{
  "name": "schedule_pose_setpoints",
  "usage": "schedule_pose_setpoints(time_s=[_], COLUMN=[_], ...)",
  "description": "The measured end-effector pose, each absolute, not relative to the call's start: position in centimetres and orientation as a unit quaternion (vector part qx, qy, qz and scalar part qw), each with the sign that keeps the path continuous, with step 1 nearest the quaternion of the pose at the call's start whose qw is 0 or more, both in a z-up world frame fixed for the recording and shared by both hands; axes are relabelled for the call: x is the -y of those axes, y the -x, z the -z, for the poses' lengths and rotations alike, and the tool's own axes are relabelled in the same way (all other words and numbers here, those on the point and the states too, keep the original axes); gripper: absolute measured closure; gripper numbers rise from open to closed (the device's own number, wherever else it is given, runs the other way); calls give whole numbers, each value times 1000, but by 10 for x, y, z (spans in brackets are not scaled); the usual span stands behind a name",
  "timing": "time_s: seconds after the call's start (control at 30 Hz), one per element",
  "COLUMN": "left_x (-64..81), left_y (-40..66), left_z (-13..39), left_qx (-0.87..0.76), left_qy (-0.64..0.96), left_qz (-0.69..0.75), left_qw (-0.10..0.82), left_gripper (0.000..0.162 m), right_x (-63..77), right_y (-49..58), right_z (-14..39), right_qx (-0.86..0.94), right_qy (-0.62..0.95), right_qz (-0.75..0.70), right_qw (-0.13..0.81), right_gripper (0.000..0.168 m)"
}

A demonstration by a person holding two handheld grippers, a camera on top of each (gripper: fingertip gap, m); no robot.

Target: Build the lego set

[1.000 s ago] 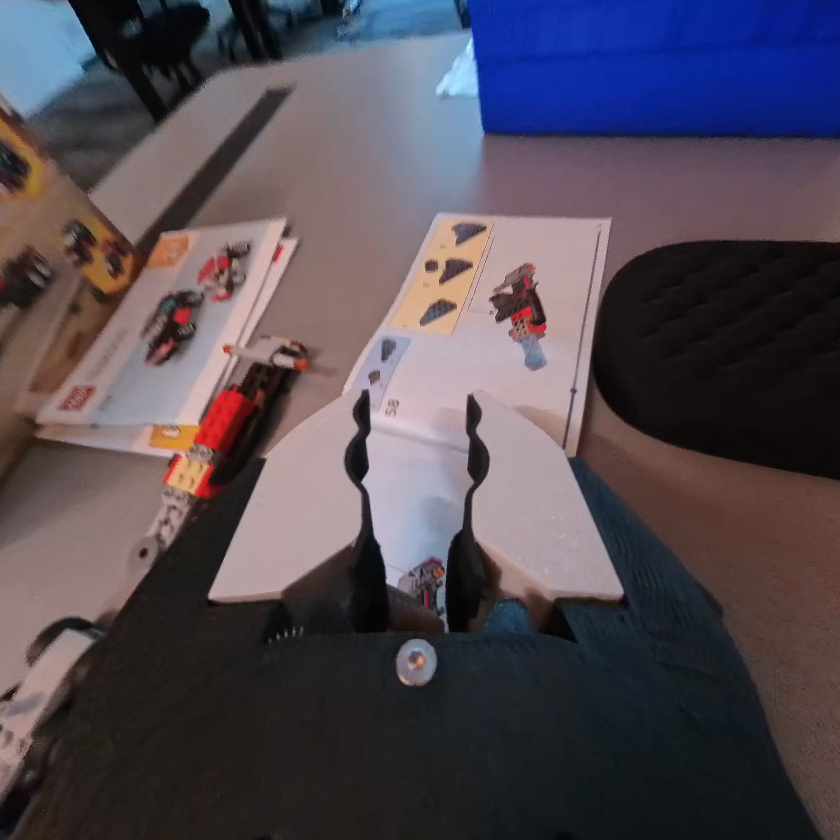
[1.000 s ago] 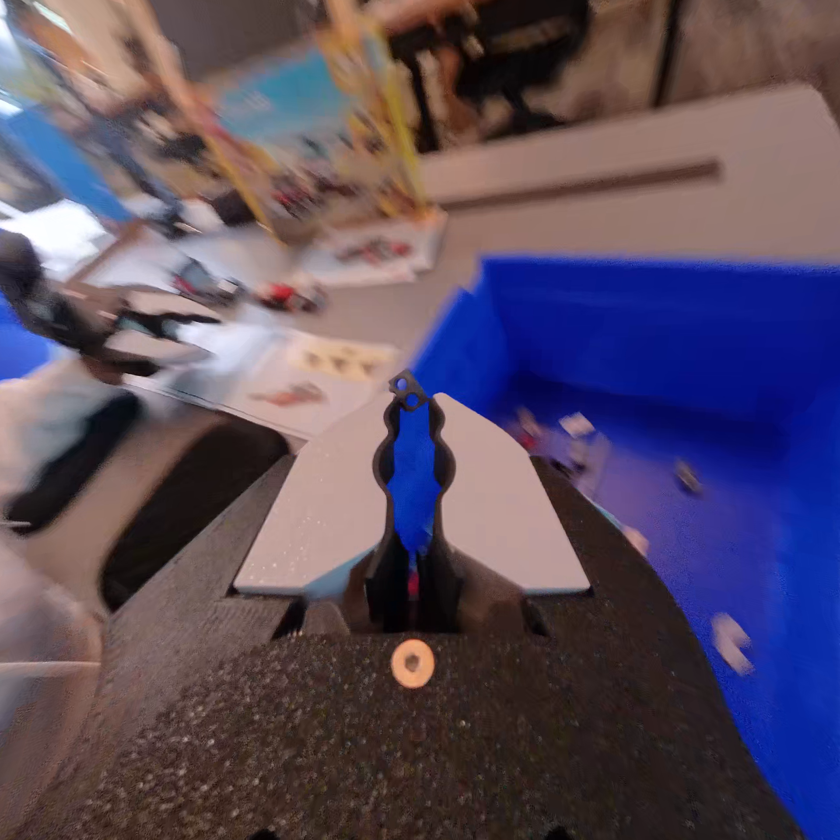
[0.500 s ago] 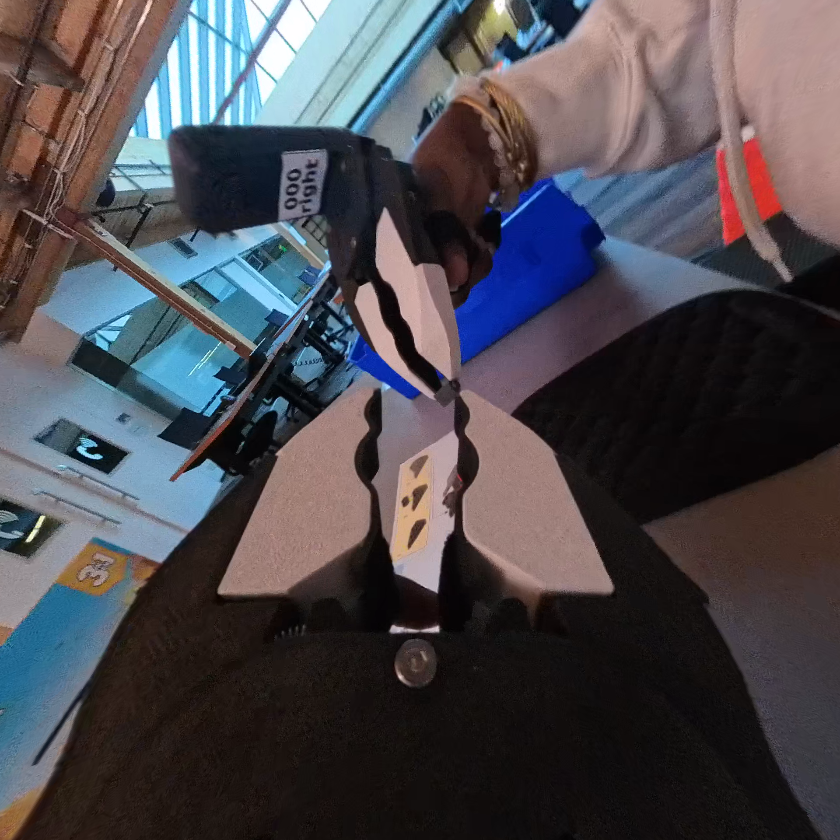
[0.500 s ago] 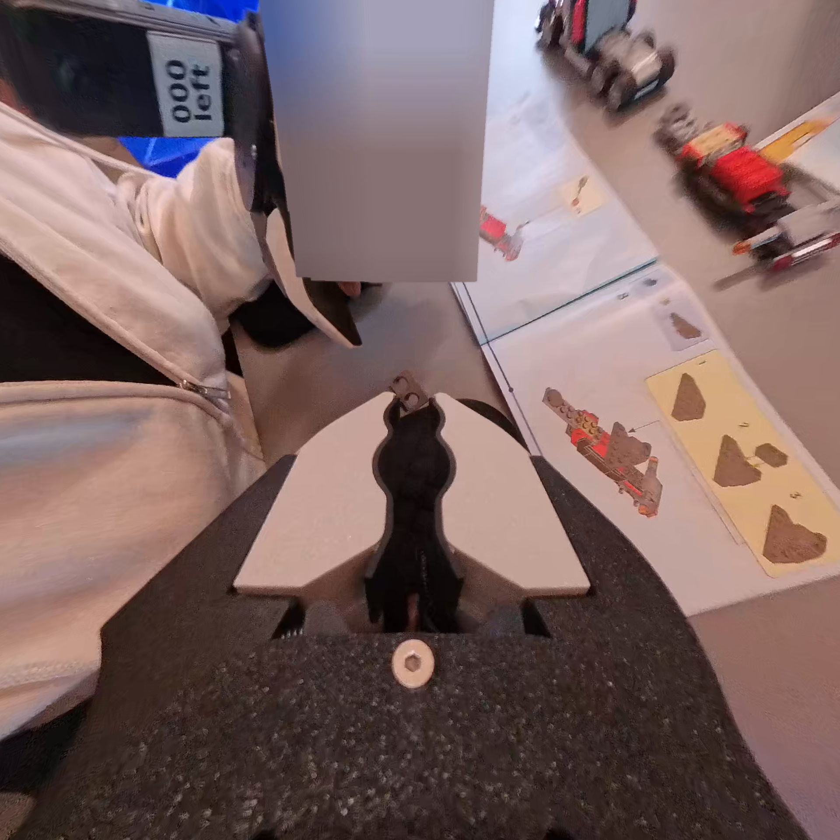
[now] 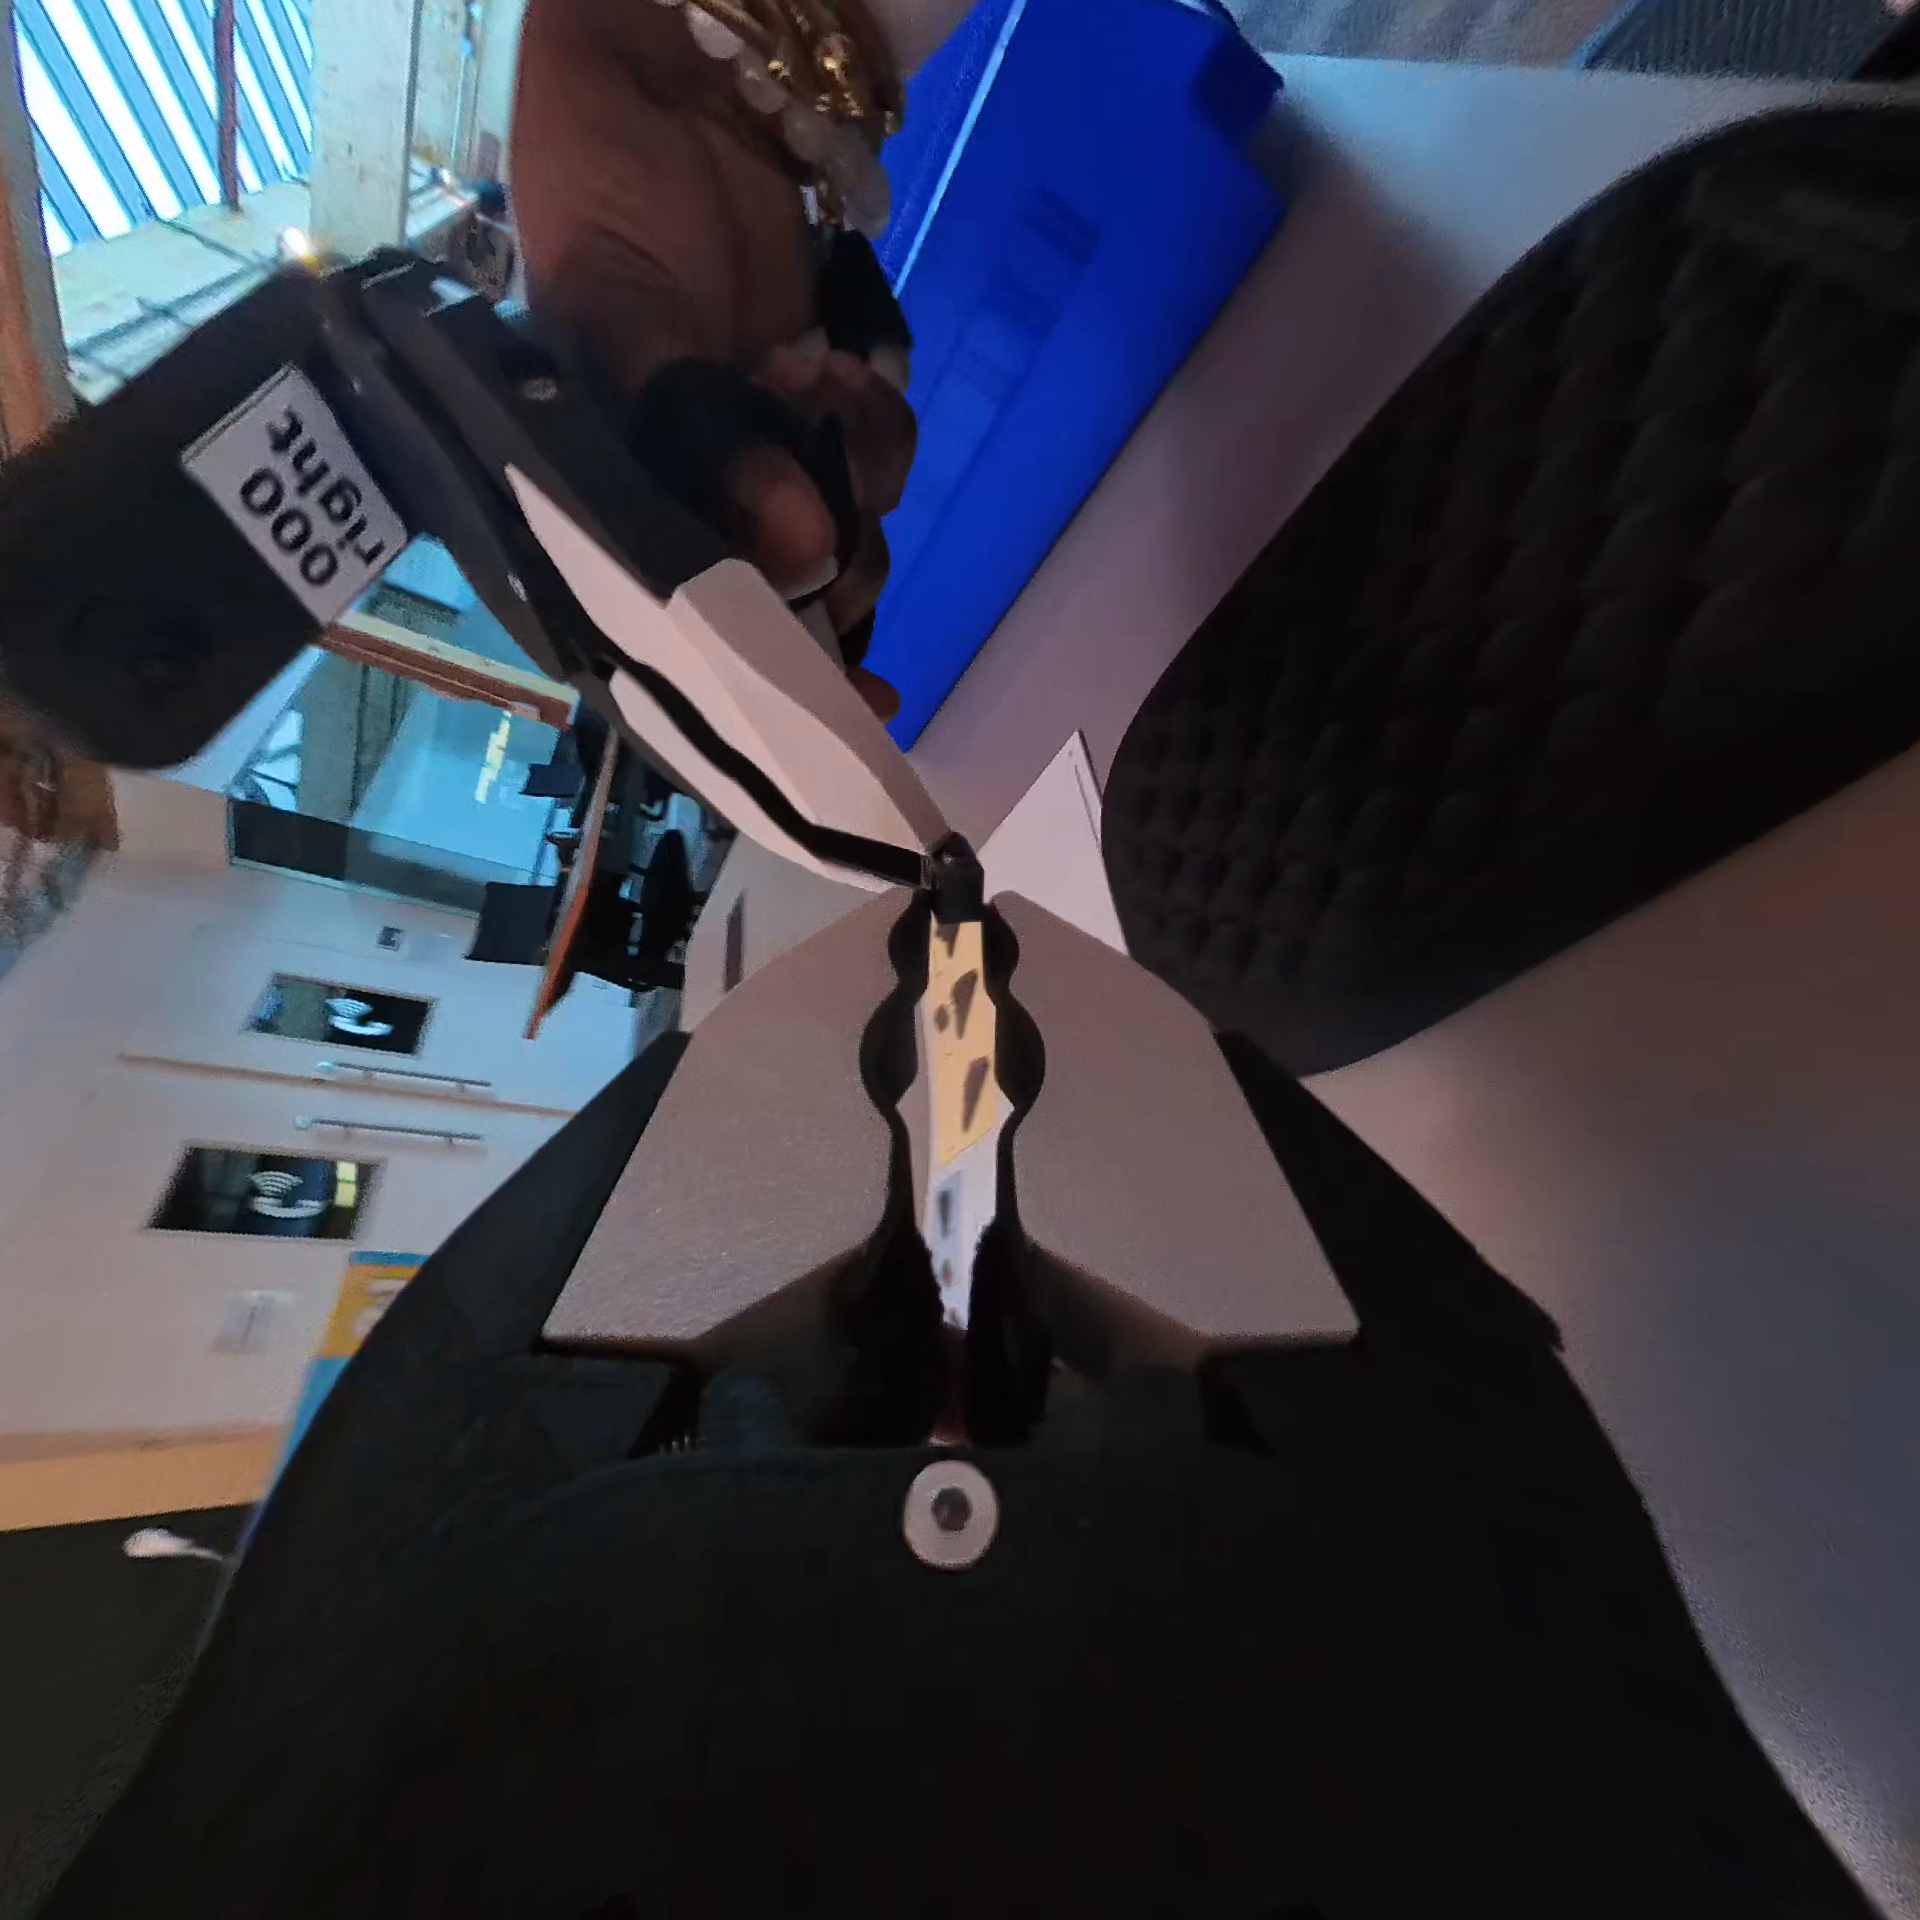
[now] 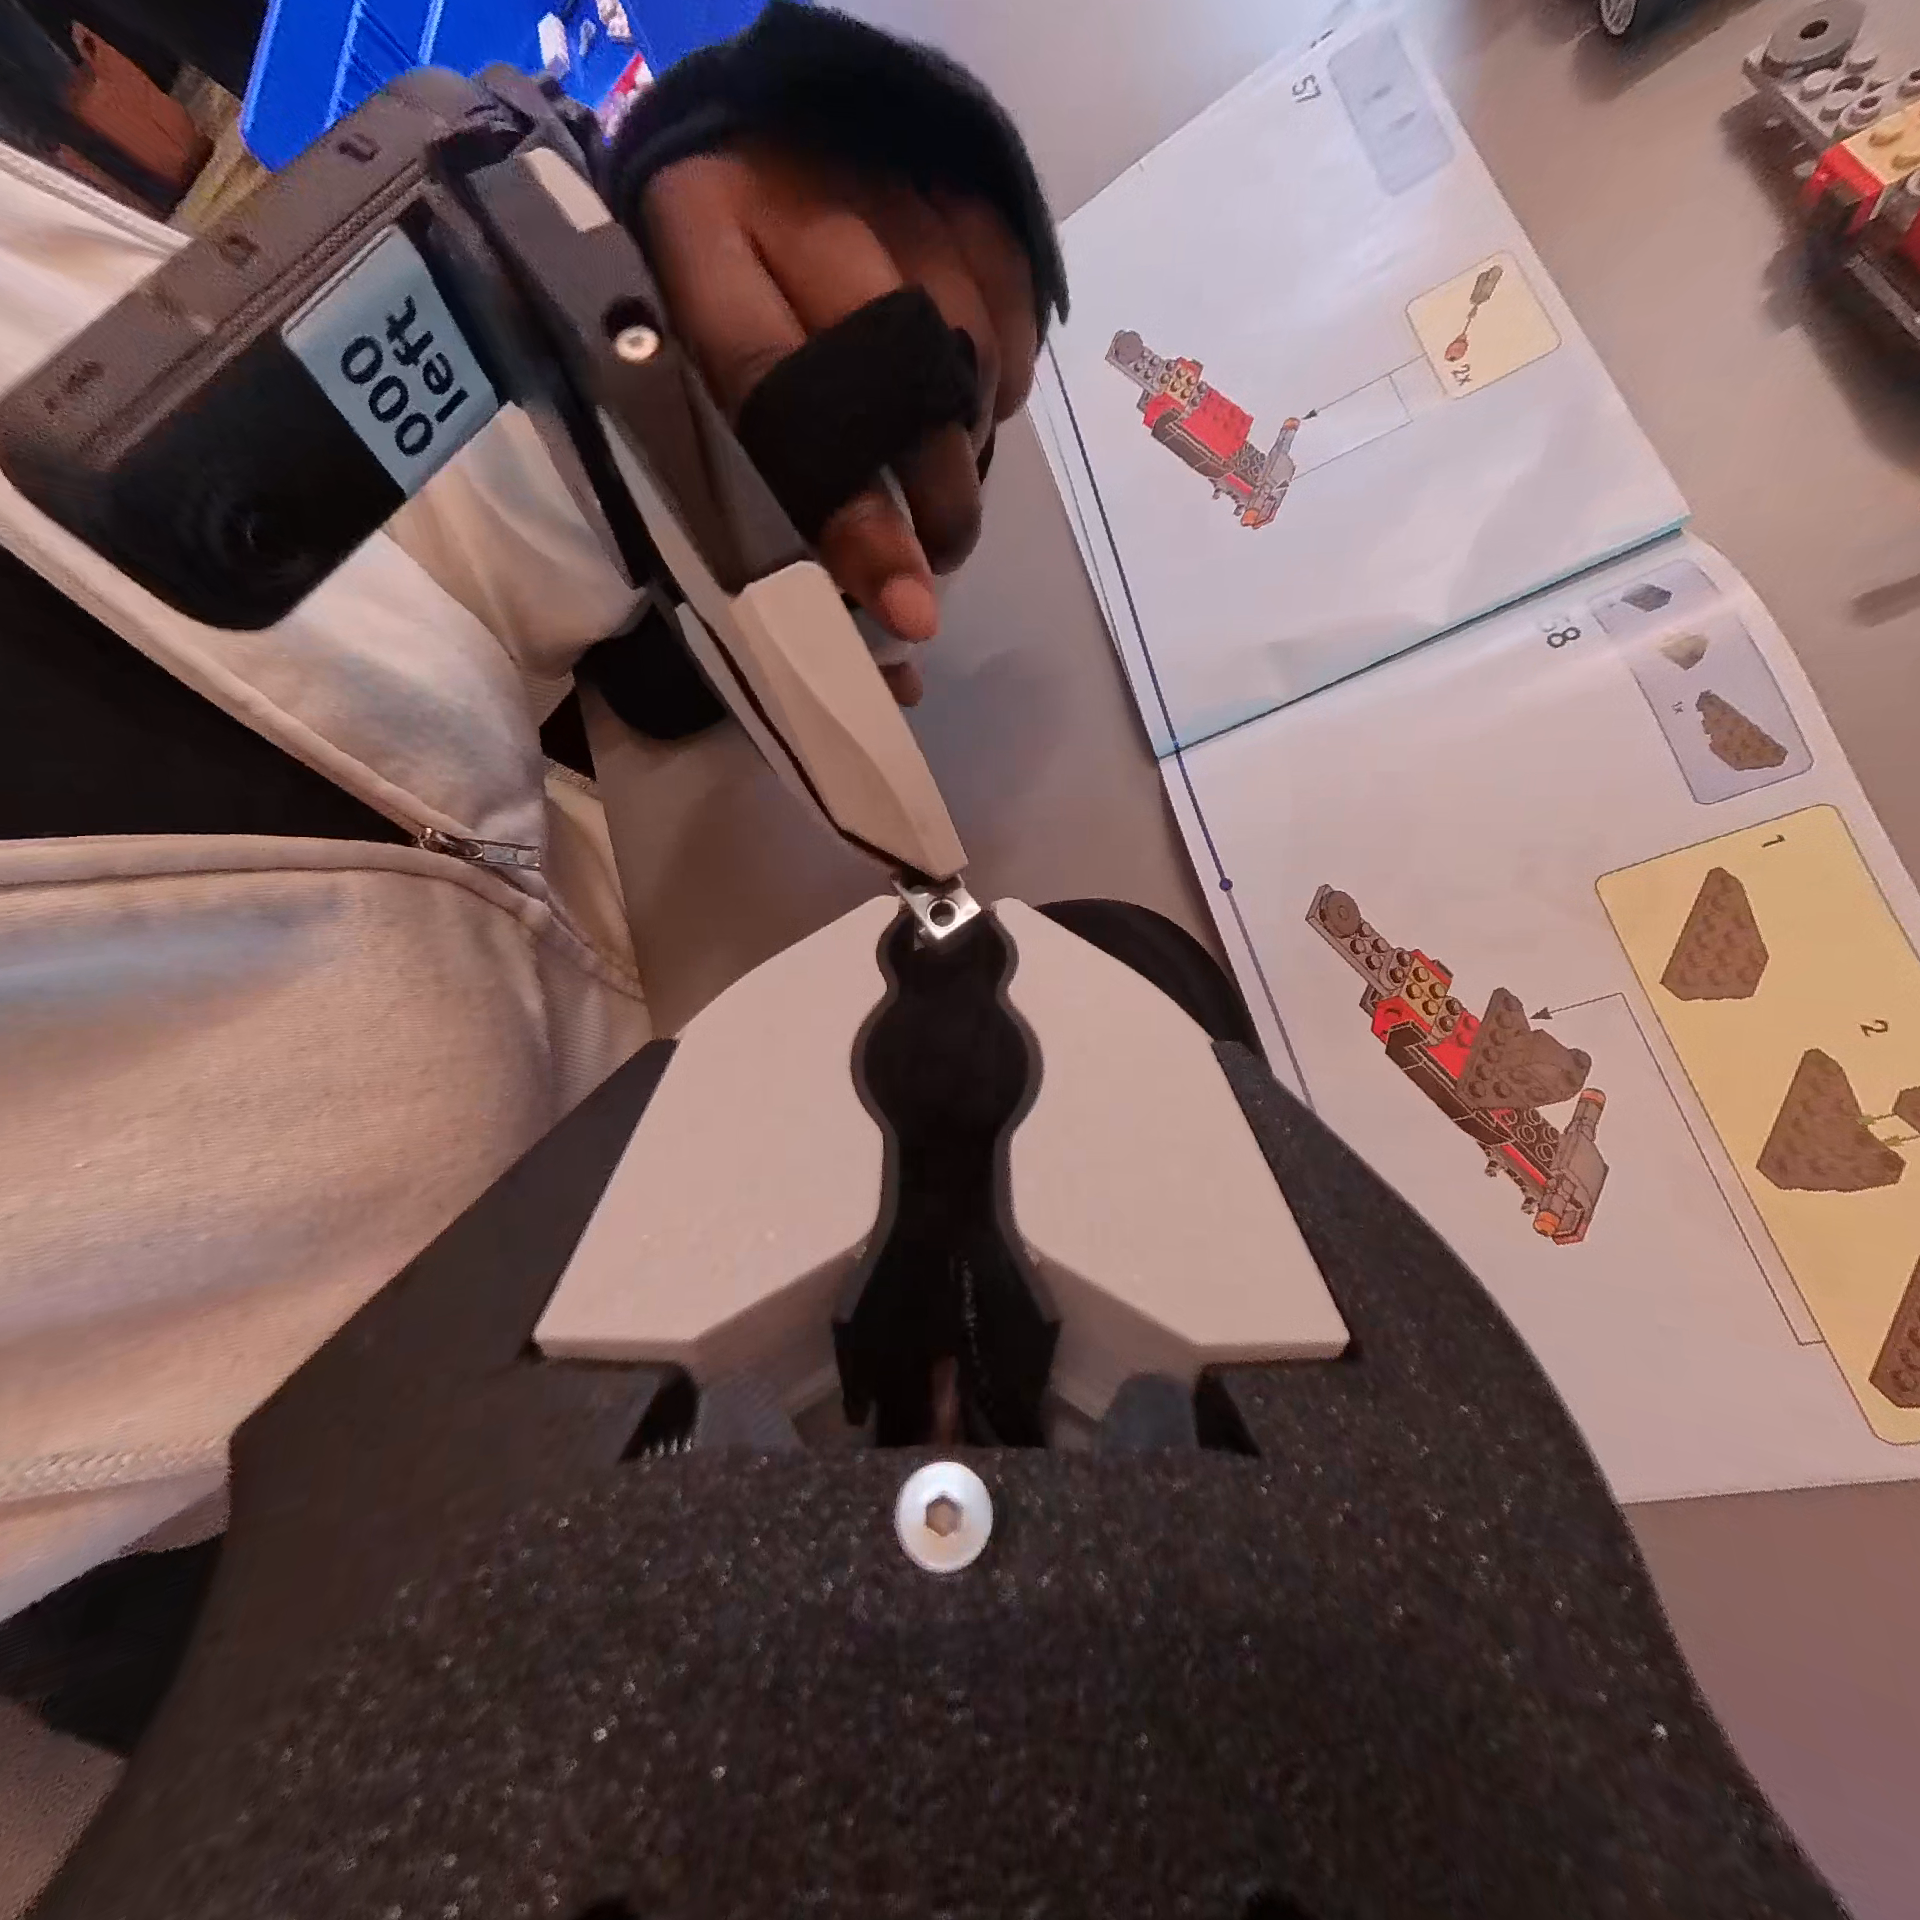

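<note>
A small grey lego piece (image 6: 941, 914) with a hole sits pinched at the tips of my right gripper (image 6: 940, 925), which is shut on it. My left gripper (image 5: 954, 916) has narrowed around the same piece (image 5: 958, 885) from the other side. The two grippers meet tip to tip in the air above the table. The right gripper (image 5: 930, 868) shows in the left wrist view coming in from the upper left. The left gripper (image 6: 925, 868) shows the same way in the right wrist view. The open instruction booklet (image 6: 1455, 748) lies on the table below.
A partly built red and grey lego model (image 6: 1849, 156) lies at the far edge beyond the booklet. A blue bin (image 5: 1039, 332) stands on the table. A black quilted pad (image 5: 1558, 582) lies next to the booklet. The person's cream hoodie (image 6: 260, 1039) fills the left. My two grippers' fingertips are within a few centimetres of each other.
The right gripper brought the small piece from the blue bin to the left gripper. The left gripper lifted off the booklet, turned toward it and narrowed its jaws onto the piece.
</note>
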State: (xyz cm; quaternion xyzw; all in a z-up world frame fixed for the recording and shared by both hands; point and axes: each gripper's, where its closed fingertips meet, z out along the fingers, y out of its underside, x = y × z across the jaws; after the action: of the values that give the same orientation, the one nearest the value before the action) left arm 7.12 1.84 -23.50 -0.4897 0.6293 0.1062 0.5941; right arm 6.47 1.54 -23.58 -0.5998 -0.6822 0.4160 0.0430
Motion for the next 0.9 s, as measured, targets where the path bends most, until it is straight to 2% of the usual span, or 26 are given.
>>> schedule_pose_setpoints(time_s=[0.1,0.17,0.23,0.3,0.6,0.77,0.83,0.9], left_x=[-22,-20,-17,-16,-14,-12,-22,-39], left_y=[-67,-64,-59,-51,-48,-36,-12,23], left_z=[224,218,205,196,198,203,201,192], left_qx=[-550,-481,-405,-363,-357,-361,-318,-224], left_qy=[558,610,619,612,615,630,645,649], left_qz=[7,159,296,363,379,386,377,373], left_qw=[621,610,604,602,593,569,584,625], left_gripper=[153,154,154,154,154,150,141,141], right_x=[-17,-22,-25,-24,-16,-15,-8,1], right_y=[-60,-53,-49,-49,-40,-35,-31,-26], right_z=[221,202,186,183,193,204,221,249], right_qx=[687,694,703,717,732,742,751,770], right_qy=[563,509,452,418,402,412,426,440], right_qz=[-449,-472,-467,-447,-435,-411,-399,-372], right_qw=[96,188,288,335,337,333,310,274], right_gripper=[147,137,137,141,159,160,161,160])
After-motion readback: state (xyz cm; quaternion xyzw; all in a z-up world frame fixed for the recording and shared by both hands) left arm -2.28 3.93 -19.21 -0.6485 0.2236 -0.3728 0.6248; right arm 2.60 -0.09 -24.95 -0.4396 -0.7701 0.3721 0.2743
